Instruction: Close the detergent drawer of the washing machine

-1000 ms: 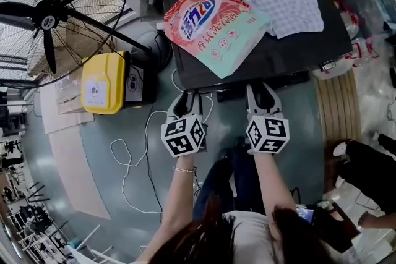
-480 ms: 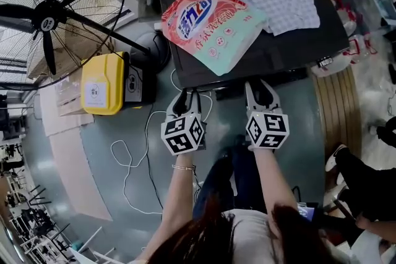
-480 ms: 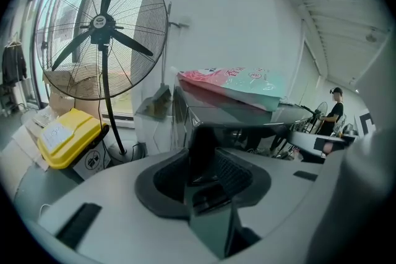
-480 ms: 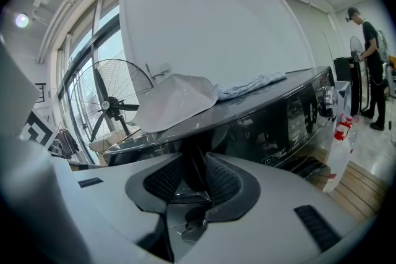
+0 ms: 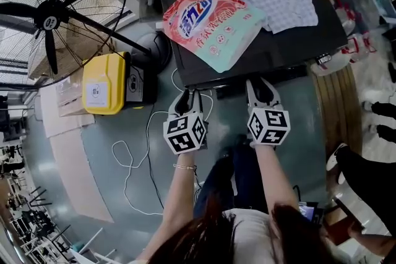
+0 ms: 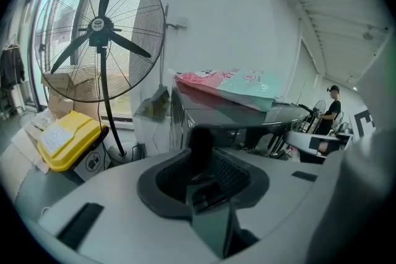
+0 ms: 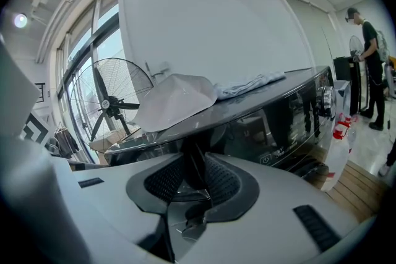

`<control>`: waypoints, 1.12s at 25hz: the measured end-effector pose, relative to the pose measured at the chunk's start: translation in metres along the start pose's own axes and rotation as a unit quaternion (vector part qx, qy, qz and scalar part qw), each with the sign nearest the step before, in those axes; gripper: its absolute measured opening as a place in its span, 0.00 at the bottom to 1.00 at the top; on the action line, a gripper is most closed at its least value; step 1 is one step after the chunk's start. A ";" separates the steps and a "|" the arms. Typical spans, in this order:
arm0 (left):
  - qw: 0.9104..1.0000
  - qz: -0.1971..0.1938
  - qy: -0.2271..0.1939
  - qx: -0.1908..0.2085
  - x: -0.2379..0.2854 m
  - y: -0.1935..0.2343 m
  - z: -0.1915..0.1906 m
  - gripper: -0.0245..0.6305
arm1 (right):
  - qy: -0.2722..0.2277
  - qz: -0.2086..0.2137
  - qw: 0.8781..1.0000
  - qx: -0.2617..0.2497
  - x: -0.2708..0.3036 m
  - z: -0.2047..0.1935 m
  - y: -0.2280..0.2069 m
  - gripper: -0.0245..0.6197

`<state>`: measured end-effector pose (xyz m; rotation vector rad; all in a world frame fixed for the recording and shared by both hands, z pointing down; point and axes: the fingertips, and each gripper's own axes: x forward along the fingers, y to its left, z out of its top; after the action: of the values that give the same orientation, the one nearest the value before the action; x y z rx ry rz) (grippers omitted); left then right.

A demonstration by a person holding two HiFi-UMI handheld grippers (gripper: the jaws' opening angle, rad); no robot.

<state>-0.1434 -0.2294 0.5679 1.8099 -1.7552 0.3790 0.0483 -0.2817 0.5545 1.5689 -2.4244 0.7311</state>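
The left gripper (image 5: 187, 97) and the right gripper (image 5: 263, 87) are held side by side, both pointing at the front of the washing machine (image 5: 303, 49) and tilted somewhat downward. On each, the jaws stand partly apart and are closing. The gripper views show nothing between either pair, only the dark machine front ahead of them. Just beyond the tips, between the two grippers, a short dark ledge juts out below the machine's front edge. It looks to be the detergent drawer (image 5: 230, 93), standing out of its slot, though the head view is too steep and the gripper views too crowded by the jaws to be sure. Neither gripper touches it: the left tips sit just beside its near end and the right tips a little to its other side. Further ahead, on the machine's top, lie a detergent bag (image 5: 213, 25) and two folded cloths. As I judge it, the task is at its start: the grippers are lined up near the drawer, but the push that shuts it has not been made.
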 end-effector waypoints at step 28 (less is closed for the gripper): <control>0.996 -0.044 -0.060 0.049 -0.077 -0.025 0.023 0.07 | -0.005 0.087 0.994 -0.073 -0.062 0.014 0.061 0.14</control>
<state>-0.1304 -0.1816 0.5004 2.0102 -1.7559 0.3324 0.0231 -0.2180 0.4991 1.3233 -2.5803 0.5587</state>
